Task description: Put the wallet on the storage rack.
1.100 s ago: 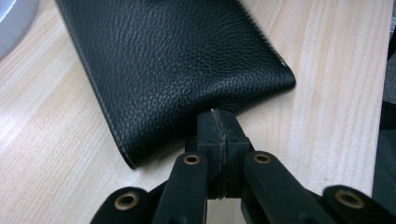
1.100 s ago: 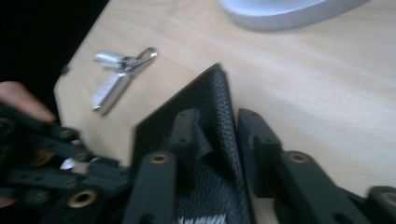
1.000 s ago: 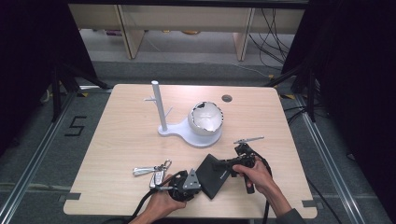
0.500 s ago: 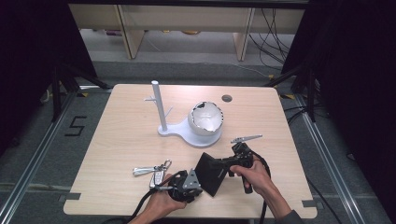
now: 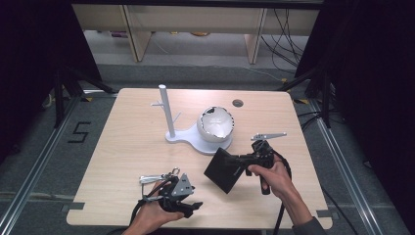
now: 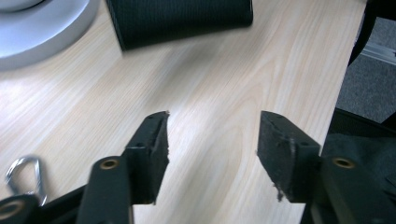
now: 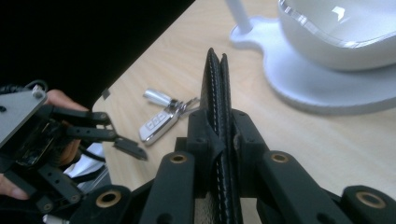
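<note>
My right gripper [image 7: 219, 140] pinches the black wallet [image 5: 224, 169] by its edge, above the table [image 5: 127, 147]. My left gripper [image 6: 212, 140] is spread, empty. Beside it lie the keys [image 7: 166, 116]. Ahead stands the white bowl stand [image 5: 195, 139]. I should keep my grip firm and level.

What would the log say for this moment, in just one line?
right gripper: shut on black wallet | left gripper: open, empty | keys: on table | white stand: untouched
</note>
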Motion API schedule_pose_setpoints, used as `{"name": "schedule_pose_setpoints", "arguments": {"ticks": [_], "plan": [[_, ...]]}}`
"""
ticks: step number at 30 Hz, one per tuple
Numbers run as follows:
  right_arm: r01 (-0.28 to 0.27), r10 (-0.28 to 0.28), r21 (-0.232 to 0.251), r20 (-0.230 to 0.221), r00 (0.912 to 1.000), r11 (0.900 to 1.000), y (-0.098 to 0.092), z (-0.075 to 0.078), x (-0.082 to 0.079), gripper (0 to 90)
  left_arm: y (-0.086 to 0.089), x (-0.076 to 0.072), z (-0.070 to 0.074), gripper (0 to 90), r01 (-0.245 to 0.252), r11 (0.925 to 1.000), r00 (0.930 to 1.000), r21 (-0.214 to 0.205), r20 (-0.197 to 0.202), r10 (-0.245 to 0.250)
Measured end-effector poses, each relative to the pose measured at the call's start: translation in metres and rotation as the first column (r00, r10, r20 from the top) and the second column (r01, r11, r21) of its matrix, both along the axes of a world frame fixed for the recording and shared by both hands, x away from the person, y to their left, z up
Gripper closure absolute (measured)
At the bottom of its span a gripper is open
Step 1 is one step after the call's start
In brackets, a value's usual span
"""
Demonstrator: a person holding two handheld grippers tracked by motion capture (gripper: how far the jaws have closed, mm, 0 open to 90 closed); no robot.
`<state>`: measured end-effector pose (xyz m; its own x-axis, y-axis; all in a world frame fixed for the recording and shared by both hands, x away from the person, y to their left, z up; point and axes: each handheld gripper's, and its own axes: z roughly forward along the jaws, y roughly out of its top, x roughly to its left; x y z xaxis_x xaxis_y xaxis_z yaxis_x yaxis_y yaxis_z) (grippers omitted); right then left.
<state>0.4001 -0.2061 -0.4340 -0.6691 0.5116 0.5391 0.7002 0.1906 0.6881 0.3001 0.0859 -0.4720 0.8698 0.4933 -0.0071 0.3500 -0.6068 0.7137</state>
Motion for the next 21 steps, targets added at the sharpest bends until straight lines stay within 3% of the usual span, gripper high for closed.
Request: {"name": "schedule_pose_setpoints", "arguments": {"ticks": [2,3,4,5,12,13,16,19,21], "plan": [[0.020,-0.020,0.011,0.006,0.9998,0.9997,-0.004,0.006,0.004,80.2,0.005,-0.004,0.000,38.2,-0.022,0.9997,0.9996,-0.008,-0.016,0.022],[0.023,-0.024,0.010,0.033,0.9992,0.9997,-0.007,0.007,0.008,80.2,0.007,-0.005,0.000,37.6,-0.023,0.9997,0.9995,-0.009,-0.023,0.023],[0.044,-0.044,0.013,0.009,0.9990,0.9989,-0.009,0.011,0.008,80.2,0.009,-0.006,-0.001,36.8,-0.025,0.9997,0.9993,-0.008,-0.029,0.025],[0.053,-0.053,0.011,0.026,0.9983,0.9985,-0.011,0.013,0.011,80.3,0.010,-0.008,-0.002,36.0,-0.030,0.9995,0.9987,-0.009,-0.041,0.030],[0.114,-0.116,0.026,0.075,0.9904,0.9931,-0.023,0.033,0.030,80.3,0.018,-0.014,-0.005,32.2,-0.037,0.9993,0.9984,0.000,-0.044,0.037],[0.121,-0.122,0.023,0.110,0.9864,0.9924,-0.025,0.035,0.034,80.3,0.020,-0.015,-0.005,32.1,-0.032,0.9995,0.9987,-0.007,-0.040,0.032],[0.154,-0.157,0.039,0.088,0.9836,0.9873,-0.028,0.042,0.039,80.2,0.023,-0.015,-0.005,31.5,-0.037,0.9993,0.9986,-0.002,-0.037,0.037],[0.184,-0.188,0.043,0.131,0.9734,0.9820,-0.034,0.051,0.052,80.3,0.027,-0.017,-0.004,30.9,-0.067,0.9974,0.9969,-0.027,-0.045,0.066],[0.202,-0.207,0.052,0.136,0.9688,0.9781,-0.035,0.053,0.058,80.3,0.030,-0.016,-0.003,30.8,-0.070,0.9975,0.9968,-0.008,-0.038,0.070]]}}
